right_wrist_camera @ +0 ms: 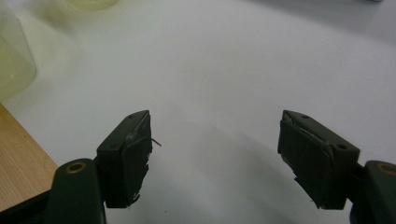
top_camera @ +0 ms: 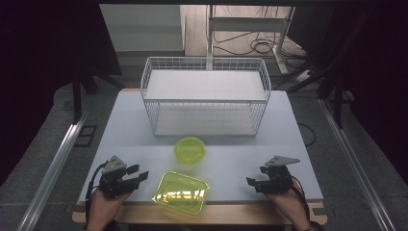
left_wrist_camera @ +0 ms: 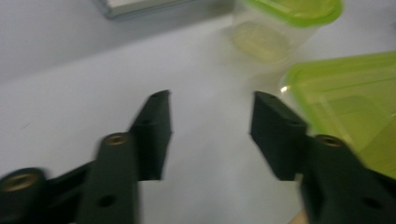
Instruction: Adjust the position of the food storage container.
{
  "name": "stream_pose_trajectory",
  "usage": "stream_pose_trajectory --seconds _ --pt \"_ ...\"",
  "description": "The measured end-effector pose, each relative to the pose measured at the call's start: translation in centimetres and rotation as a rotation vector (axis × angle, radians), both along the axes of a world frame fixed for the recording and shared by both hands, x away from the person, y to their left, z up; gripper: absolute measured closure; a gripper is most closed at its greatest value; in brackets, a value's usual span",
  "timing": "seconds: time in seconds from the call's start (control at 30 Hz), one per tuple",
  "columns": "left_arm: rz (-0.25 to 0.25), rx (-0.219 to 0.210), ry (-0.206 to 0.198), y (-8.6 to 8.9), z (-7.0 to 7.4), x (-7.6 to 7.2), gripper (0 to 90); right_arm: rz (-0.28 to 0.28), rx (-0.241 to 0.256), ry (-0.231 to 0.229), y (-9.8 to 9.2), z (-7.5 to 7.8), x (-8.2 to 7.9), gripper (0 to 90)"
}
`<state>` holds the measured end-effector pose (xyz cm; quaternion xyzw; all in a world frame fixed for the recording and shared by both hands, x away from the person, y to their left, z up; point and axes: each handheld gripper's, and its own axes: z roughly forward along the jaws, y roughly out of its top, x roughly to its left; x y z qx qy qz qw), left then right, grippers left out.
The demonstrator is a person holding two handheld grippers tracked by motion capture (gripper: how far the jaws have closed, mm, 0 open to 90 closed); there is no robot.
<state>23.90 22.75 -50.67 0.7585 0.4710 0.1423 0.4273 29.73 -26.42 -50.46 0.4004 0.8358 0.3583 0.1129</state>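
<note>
Green-rimmed clear plastic marks both containers: the high view shows the rectangular container (top_camera: 181,192) at the table's (top_camera: 288,144) near edge beside the left gripper (top_camera: 139,174), the round tub (top_camera: 189,149) behind it, before a white wire basket (top_camera: 206,96). Left gripper view reveals the tub's see-through wall. Both grippers, the right gripper (top_camera: 251,182) included, gape wide, holding nothing.

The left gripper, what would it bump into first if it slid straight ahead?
Probably the rectangular yellow-green plastic container. The left gripper points right, its jaws open and empty, with that container close beside them; the line may also pass just behind it.
</note>
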Motion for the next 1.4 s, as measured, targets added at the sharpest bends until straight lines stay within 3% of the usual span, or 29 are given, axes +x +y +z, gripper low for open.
stream_pose_trajectory --seconds 0.1,0.13,0.2,0.3,0.57,0.73,1.03,1.4 --pt "-0.017 0.001 0.001 -0.6 0.4 0.3 72.8 -0.001 0.002 0.001 0.0 0.0 0.0 26.2" --pt "-0.039 -0.008 0.006 -0.9 0.6 0.5 72.8 -0.001 0.002 0.001 0.0 0.0 0.0 26.2" --pt "-0.074 -0.026 0.014 -1.5 0.8 0.9 85.0 0.001 0.004 0.004 0.0 0.0 0.0 26.2" --pt "-0.122 0.011 0.000 -2.9 1.4 1.7 89.5 0.002 0.005 0.005 0.1 -0.1 0.1 26.3" --pt "-0.234 0.045 -0.005 -7.4 3.0 4.8 89.9 0.007 0.003 0.010 0.2 -0.1 0.1 26.6" --pt "-0.299 0.063 0.032 -10.3 3.5 7.7 89.8 0.013 0.002 0.012 0.1 -0.1 0.1 27.0" --pt "-0.364 0.100 0.071 -14.2 4.0 10.6 89.8 0.018 -0.001 0.020 0.2 -0.3 0.2 27.2" --pt "-0.395 0.117 0.078 -17.6 4.1 12.9 89.8 0.018 -0.004 0.026 0.2 -0.4 0.2 27.2"
